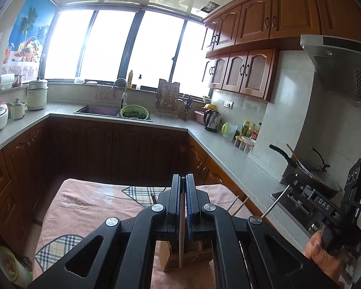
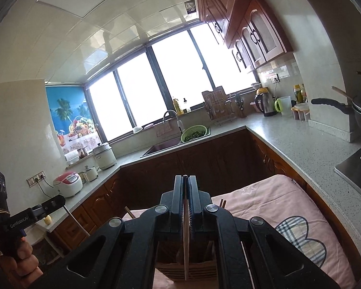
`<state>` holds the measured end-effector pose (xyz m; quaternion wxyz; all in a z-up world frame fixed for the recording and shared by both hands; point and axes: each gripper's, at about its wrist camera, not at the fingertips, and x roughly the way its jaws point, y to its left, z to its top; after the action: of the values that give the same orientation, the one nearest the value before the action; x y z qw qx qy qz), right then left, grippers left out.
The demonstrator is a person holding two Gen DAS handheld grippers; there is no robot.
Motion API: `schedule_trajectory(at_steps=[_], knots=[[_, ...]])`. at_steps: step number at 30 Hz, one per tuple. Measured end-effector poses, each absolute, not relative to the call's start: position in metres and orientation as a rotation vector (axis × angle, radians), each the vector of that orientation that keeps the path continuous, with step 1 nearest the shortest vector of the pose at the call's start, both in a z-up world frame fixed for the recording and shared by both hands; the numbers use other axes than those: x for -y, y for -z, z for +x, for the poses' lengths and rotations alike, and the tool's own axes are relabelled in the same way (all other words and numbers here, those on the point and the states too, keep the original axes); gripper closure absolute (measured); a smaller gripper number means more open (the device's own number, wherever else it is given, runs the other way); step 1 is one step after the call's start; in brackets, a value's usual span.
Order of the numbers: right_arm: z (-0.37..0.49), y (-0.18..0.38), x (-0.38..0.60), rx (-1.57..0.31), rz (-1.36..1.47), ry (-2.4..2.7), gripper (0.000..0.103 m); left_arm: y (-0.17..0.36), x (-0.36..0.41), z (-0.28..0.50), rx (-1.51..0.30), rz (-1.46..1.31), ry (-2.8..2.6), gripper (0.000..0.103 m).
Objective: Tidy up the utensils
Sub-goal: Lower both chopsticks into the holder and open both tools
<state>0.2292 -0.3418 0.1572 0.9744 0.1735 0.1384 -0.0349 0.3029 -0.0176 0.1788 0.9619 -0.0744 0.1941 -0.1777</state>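
nearest in the left wrist view, the left gripper (image 1: 183,180) is seen clamped fully down on a pale wooden chopstick (image 1: 181,228), which hangs almost upright between the pads with its lower end inside or just over the wooden utensil holder (image 1: 187,257). in the right wrist view, the right gripper (image 2: 185,180) is likewise closed tight on a darker chopstick (image 2: 186,240), whose lower end reaches down to the same slatted holder (image 2: 187,268). whether either tip rests on the holder's floor cannot be told.

the holder stands on a table with a pink cloth (image 1: 89,207), near its front edge. further chopsticks (image 1: 238,204) are noted just beyond the left gripper, to its right; whether they stand in the holder or lie on the cloth cannot be told.

risks judged from this position:
- each stick is held by a narrow pinch near its upper part; a slip or swivel in the pads is likely if a tip catches on the holder's rim or a slat.
- the holder looks light; a sideways drag from a snagged stick could tip it or push it along the cloth.
- both grippers work over one small holder; a knock between them is possible.
- release too high could let a stick bounce out.

far behind, the counter, sink (image 1: 98,109) and windows are clear of the work.
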Motion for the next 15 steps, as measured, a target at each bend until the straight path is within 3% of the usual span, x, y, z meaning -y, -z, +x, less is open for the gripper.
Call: schedule_trajectory(at_steps=[6, 15], knots=[[0.256, -0.152, 0.358, -0.248, 0.36, 0.11, 0.099, -0.15, 0.036, 0.349, -0.401, -0.162, 0.332, 0.1], [0.283, -0.092, 0.362, -0.313, 0.39, 0.145, 0.099, -0.087, 0.056, 0.398, -0.48, -0.17, 0.269, 0.1]])
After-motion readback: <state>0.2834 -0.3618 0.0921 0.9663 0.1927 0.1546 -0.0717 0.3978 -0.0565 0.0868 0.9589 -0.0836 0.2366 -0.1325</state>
